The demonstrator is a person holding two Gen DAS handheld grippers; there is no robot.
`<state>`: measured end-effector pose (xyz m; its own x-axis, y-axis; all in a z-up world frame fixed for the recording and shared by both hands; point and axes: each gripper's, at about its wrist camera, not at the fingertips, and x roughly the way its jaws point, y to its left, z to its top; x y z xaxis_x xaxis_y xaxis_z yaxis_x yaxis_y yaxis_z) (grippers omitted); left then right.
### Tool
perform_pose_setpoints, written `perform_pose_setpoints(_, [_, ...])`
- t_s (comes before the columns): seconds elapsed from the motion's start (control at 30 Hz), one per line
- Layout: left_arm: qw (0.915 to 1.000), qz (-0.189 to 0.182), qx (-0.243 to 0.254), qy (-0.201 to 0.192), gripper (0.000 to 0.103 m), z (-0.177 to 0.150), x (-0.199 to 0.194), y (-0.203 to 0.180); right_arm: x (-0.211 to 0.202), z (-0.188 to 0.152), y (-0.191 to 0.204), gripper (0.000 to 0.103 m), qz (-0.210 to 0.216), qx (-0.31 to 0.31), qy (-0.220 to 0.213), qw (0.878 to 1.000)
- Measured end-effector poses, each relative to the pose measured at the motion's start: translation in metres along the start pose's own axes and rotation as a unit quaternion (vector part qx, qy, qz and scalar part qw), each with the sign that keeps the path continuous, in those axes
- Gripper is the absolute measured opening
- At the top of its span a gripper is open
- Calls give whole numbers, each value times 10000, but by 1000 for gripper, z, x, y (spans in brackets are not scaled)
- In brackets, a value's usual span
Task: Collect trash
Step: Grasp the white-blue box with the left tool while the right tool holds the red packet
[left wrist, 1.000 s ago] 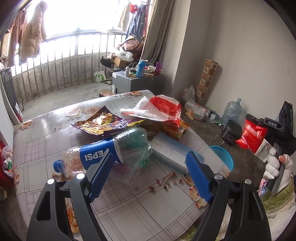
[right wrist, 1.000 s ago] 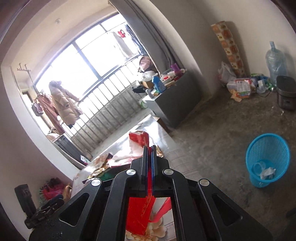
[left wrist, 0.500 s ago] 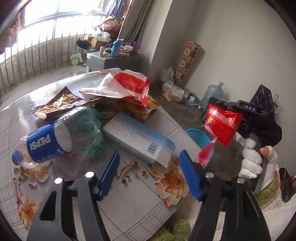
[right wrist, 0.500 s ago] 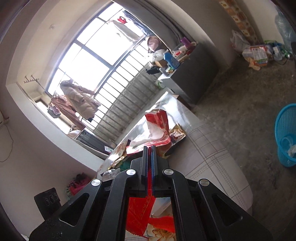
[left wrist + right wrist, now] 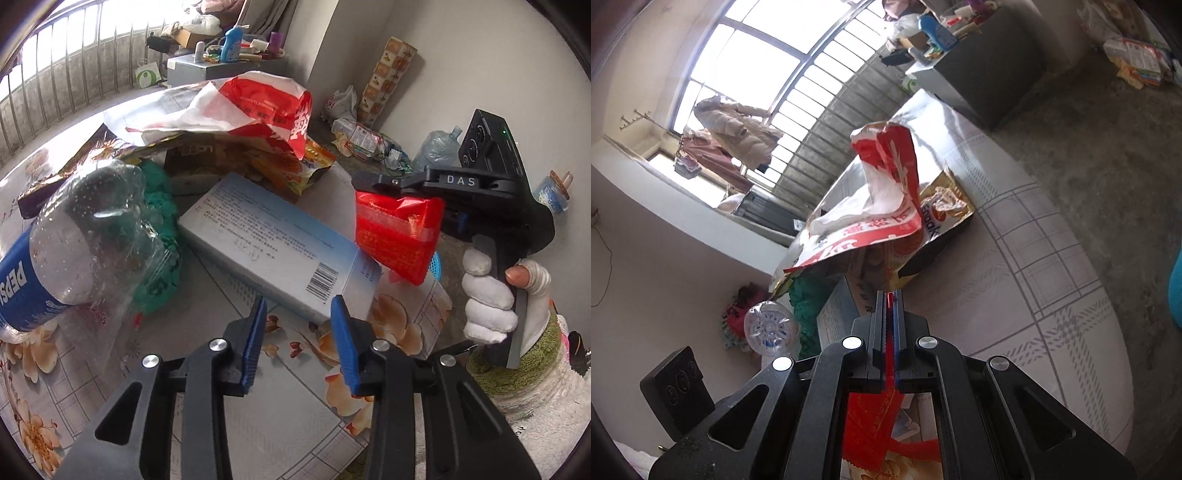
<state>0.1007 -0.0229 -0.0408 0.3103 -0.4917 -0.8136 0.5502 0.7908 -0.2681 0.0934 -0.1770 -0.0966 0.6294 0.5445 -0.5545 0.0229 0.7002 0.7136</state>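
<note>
box (image 5: 273, 240): pale blue | wrapper (image 5: 397, 236): red | tablecloth (image 5: 288, 417): floral, grid-lined

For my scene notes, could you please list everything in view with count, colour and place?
Table: one, floral cloth, foreground.
Box: one, pale blue, table centre.
Bottle: one, clear with blue label, on its side, table left.
Bag: one, red and white, atop the pile.
Basket: one, blue, floor beyond the table.
Wrapper: one, red, pinched in the right gripper.
Left gripper: black with blue pads, closing, nothing between them.
Right gripper: black, shut.
</note>
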Motion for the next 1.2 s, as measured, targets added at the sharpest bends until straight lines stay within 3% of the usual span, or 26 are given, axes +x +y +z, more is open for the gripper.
perform_pose_setpoints(0.2, [9997, -92, -147, 142, 35, -1, 8, 11, 15, -22, 13, 1, 415, -129, 797, 9959])
perform_pose_setpoints(0.33, [9995, -133, -213, 197, 35, -5, 4, 17, 13, -40, 15, 1, 727, 92, 1106, 9912])
perform_pose_setpoints(0.47, [9994, -108, -165, 274, 35, -9, 0, 15, -1, -58, 15, 1, 753, 213, 1254, 9890])
perform_pose_setpoints(0.53, [9996, -72, -124, 236, 35, -10, -6, 12, -15, -60, 14, 2, 582, 221, 1089, 9921])
perform_pose_setpoints(0.57, [9997, -52, -102, 199, 41, -8, -8, 10, -24, -59, 12, 2, 481, 248, 941, 9941])
perform_pose_setpoints(0.6, [9998, -20, -84, 160, 55, -8, -9, 7, -34, -56, 10, 2, 391, 295, 772, 9958])
perform_pose_setpoints(0.73, [9997, 114, 153, 130, 69, -1, -4, -11, -70, -47, 1, 2, 44, 408, 129, 9991])
perform_pose_setpoints(0.8, [9991, 265, 287, 137, 82, 3, 3, -19, -84, -46, -1, 2, -8, 432, -95, 9990])
perform_pose_setpoints(0.97, [9982, 515, 242, 209, 87, 10, 20, -27, -101, -43, -4, 2, -120, 410, -394, 9983])
perform_pose_setpoints(1.2, [9946, 1016, 171, 147, 87, 21, 33, -31, -90, -44, -11, 2, -271, 483, -448, 9975])
